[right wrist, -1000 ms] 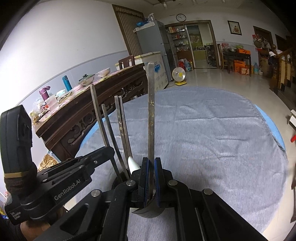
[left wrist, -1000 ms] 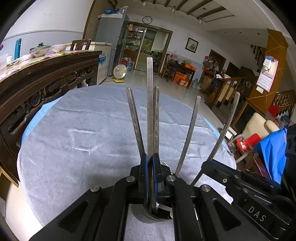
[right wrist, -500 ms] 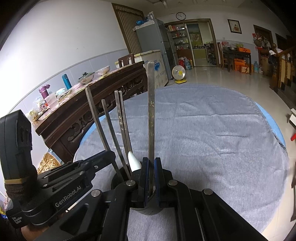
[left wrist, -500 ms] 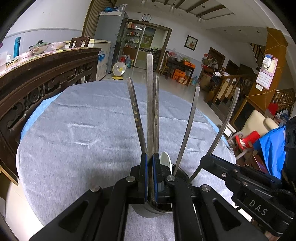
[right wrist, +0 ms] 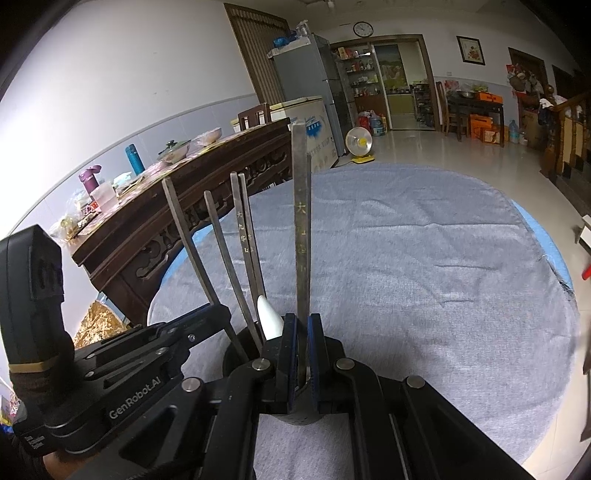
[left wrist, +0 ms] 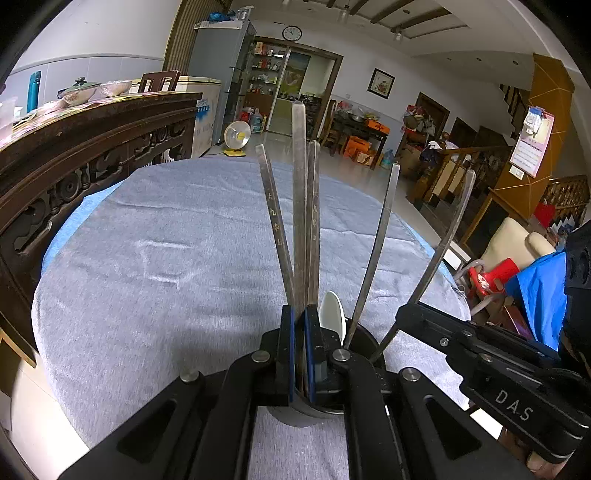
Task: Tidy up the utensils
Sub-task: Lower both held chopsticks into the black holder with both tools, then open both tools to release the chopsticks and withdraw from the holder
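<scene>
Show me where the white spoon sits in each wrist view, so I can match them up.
Left wrist: white spoon just right of the left gripper, inside the dark holder.
Right wrist: white spoon just left of the right gripper.
Shared landmark: wall clock.

Holder (left wrist: pixel 364 341) sits on the table cloth (left wrist: pixel 166 258) at six o'clock, chopsticks (left wrist: pixel 275 225) and a spoon (left wrist: pixel 332 314) standing in it. Carved sideboard (left wrist: pixel 92 147) runs off at ten o'clock, fan (left wrist: pixel 236 134) on the floor past the table at twelve.
</scene>
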The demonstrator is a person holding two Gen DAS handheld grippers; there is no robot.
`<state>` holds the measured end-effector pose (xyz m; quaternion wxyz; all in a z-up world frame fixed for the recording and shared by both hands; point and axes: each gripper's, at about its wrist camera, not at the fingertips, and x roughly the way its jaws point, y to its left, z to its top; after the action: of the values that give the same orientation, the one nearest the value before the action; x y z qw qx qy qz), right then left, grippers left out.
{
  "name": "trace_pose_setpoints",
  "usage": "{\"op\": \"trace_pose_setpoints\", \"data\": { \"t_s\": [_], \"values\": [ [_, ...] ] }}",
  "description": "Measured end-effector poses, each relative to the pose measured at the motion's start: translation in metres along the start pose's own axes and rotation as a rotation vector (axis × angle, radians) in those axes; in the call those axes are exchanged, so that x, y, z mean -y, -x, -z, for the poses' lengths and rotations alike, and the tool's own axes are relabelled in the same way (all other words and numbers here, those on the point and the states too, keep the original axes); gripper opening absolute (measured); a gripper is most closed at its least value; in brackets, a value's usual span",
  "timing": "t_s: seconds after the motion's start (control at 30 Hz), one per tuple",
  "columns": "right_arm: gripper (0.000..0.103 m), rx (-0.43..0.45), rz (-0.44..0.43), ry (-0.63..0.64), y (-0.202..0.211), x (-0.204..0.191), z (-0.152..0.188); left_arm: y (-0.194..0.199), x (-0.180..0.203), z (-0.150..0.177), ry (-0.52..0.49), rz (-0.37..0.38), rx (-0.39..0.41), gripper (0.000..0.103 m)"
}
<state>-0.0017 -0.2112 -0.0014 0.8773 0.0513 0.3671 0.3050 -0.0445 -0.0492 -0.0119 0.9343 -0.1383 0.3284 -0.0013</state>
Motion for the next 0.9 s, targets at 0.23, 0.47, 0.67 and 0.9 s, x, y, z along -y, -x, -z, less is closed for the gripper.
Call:
{"op": "trace_pose_setpoints", "data": {
  "t_s": [0.23,0.47,0.67,0.9],
  "values": [
    [0.007,-0.008,-0.003,-0.002,-0.001,0.000,-0.002,0.000,-0.002,-0.002,0.010,0.002,-0.006,0.005],
    [0.008,-0.026,-0.011,-0.005,-0.005,0.000,-0.004,0.004,-0.007,-0.006,0.041,0.009,-0.004,0.005],
    [0.011,-0.015,-0.014,-0.015,-0.003,0.002,-0.005,0.013,-0.008,-0.010,0.055,0.015,0.007,0.009],
    [0.043,0.016,-0.018,-0.050,0.009,0.008,-0.009,0.023,-0.009,-0.015,0.061,0.003,0.014,0.054]
  ]
}}
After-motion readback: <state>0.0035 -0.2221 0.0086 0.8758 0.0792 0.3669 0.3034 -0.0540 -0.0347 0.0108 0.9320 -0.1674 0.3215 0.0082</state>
